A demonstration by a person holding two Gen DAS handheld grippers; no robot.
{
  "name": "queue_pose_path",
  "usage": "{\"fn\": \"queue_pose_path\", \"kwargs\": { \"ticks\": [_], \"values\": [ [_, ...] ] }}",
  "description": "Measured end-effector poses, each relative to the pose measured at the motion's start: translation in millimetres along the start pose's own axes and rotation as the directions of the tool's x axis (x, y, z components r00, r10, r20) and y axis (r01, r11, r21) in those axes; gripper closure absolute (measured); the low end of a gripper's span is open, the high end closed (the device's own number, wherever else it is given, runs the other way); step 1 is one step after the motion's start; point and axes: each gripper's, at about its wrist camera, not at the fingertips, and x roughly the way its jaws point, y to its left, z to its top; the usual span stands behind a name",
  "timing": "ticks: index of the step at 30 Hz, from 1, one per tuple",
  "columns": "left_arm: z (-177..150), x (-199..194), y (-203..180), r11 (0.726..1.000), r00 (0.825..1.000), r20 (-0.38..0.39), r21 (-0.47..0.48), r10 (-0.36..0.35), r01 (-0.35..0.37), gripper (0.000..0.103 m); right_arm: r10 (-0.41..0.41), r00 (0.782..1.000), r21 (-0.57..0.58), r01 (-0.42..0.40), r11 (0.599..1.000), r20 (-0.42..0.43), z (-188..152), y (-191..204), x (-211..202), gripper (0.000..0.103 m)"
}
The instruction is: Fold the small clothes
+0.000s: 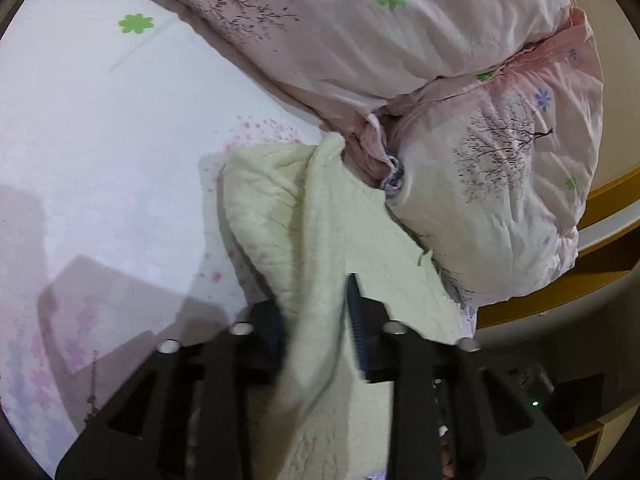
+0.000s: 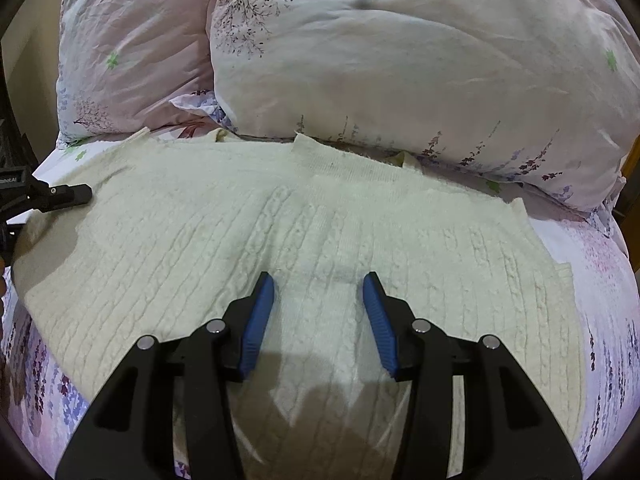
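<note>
A cream cable-knit sweater [image 2: 320, 216] lies spread flat on the bed, its far edge against the pillows. In the left wrist view one side of the sweater [image 1: 320, 220] is drawn up into a ridge that runs between the fingers of my left gripper [image 1: 314, 300], which is shut on that fold; the cloth hides part of the left finger. My right gripper [image 2: 319, 280] hovers over the middle of the sweater, open, its blue pads [image 2: 260, 320] apart with nothing gripped. The left gripper [image 2: 60, 196] shows at the sweater's left edge in the right wrist view.
Two large pink floral pillows [image 2: 400, 60] lie just beyond the sweater. The flowered bed sheet [image 1: 100, 140] stretches to the left. A wooden bed frame [image 1: 608, 200] borders the bed at the right of the left wrist view.
</note>
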Motion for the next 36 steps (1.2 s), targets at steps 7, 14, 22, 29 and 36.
{"fn": "queue_pose_path", "kwargs": {
  "ticks": [7,14,22,29,36],
  "values": [
    [-4,-15,-39,0.995,0.997,0.055,0.091,-0.048,0.043,0.085,0.003,1.0,-0.009,-0.003,1.0,0.004,-1,1,0,0.056],
    [-20,-11,-107,0.974,0.987,0.053,0.177,-0.154,0.142,0.086,0.113,0.994,0.081,-0.114,0.99,0.014,2,-24,-13,0.056],
    [-57,27,-193,0.943,0.977,0.003,0.262,-0.215,0.207,0.087,0.052,0.989,0.3,-0.091,0.949,0.136,-21,-112,-71,0.049],
    [-102,99,-241,0.934,0.983,-0.093,0.308,-0.158,0.179,0.087,-0.023,0.993,0.457,-0.034,0.889,0.118,-61,-173,-88,0.048],
    [-146,178,-266,0.905,0.945,-0.313,0.366,-0.098,0.215,0.087,-0.09,0.991,0.524,0.025,0.851,0.098,-82,-206,-101,0.048]
  ]
}}
